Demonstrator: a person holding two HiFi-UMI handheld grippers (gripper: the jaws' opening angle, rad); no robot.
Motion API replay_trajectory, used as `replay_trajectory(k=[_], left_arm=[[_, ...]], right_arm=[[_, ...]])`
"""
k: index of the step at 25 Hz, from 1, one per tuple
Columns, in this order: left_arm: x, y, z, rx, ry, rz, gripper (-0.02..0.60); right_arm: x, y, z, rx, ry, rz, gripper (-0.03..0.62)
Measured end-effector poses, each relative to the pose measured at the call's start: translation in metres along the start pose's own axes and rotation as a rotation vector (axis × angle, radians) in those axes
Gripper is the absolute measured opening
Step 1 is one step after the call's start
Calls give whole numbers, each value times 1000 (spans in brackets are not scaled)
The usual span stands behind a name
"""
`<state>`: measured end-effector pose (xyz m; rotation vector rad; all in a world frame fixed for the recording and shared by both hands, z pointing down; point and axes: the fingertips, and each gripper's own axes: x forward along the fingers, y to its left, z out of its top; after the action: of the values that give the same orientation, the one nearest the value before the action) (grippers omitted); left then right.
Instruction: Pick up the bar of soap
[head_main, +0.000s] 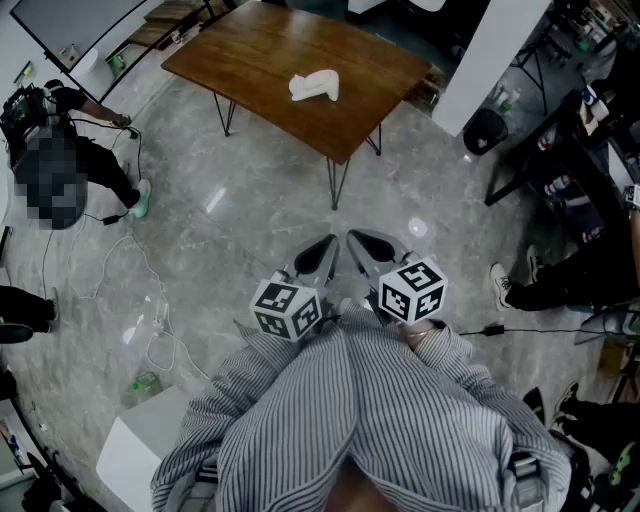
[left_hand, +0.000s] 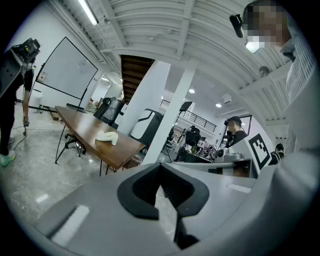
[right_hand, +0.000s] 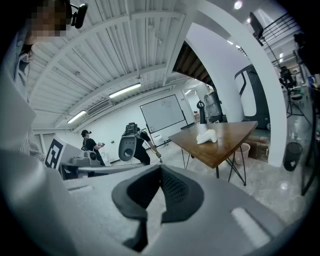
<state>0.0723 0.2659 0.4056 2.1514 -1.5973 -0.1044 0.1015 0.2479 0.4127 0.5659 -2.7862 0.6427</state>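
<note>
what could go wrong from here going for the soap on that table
The left gripper and right gripper both have their fingers shut, so one must open before it reaches the soap, or it may just shove it. The soap lies loose on the smooth table, so a pinch could slide it. Loose cables to the left might catch a foot on the walk over.

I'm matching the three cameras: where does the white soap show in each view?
Head view: soap, upper centre.
Left gripper view: soap, left of centre.
Right gripper view: soap, right of centre.
Shared landmark: the wooden table under it.
</note>
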Motion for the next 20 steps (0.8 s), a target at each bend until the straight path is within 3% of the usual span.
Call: replay_trajectory(k=[20], left_arm=[[25, -5, -5, -40, 35, 4, 2]], right_arm=[[-8, -27, 2, 32, 1, -14, 2]])
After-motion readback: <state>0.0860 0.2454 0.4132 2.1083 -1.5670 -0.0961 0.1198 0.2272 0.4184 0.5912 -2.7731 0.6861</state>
